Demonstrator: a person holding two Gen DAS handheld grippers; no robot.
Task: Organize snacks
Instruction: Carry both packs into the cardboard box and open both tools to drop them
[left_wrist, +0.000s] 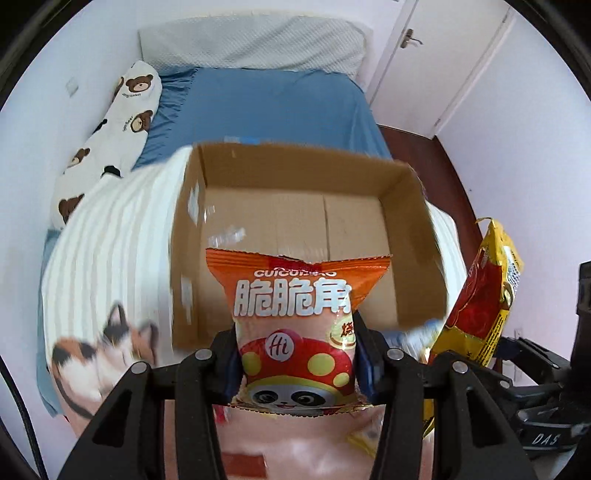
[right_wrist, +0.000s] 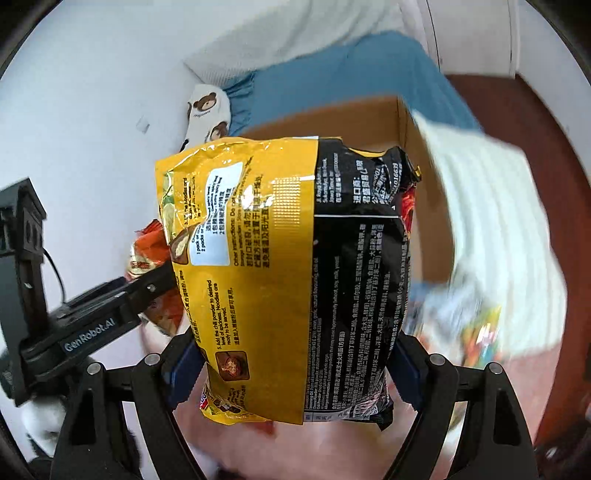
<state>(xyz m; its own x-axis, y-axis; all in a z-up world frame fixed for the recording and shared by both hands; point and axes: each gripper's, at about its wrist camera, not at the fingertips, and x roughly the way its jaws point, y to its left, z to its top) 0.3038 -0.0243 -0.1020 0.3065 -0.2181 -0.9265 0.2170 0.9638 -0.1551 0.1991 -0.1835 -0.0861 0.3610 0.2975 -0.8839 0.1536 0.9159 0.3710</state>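
Note:
My left gripper (left_wrist: 297, 354) is shut on an orange snack bag (left_wrist: 295, 325) with a panda print, held upright just in front of an open cardboard box (left_wrist: 417, 236); the box floor looks bare. My right gripper (right_wrist: 295, 365) is shut on a yellow and black noodle packet (right_wrist: 288, 266), held up in front of the same box (right_wrist: 424, 229). That packet also shows at the right of the left wrist view (left_wrist: 484, 295). The left gripper and its orange bag (right_wrist: 155, 251) show at the left of the right wrist view.
The box sits on a bed with a blue sheet (left_wrist: 266, 107), a white striped blanket (left_wrist: 110, 236) with a cat print, and a bear-print pillow (left_wrist: 107, 136). Blurred loose snack packets (right_wrist: 472, 325) lie by the box. Brown wood floor (right_wrist: 535, 122) and a door (left_wrist: 443, 55) are right.

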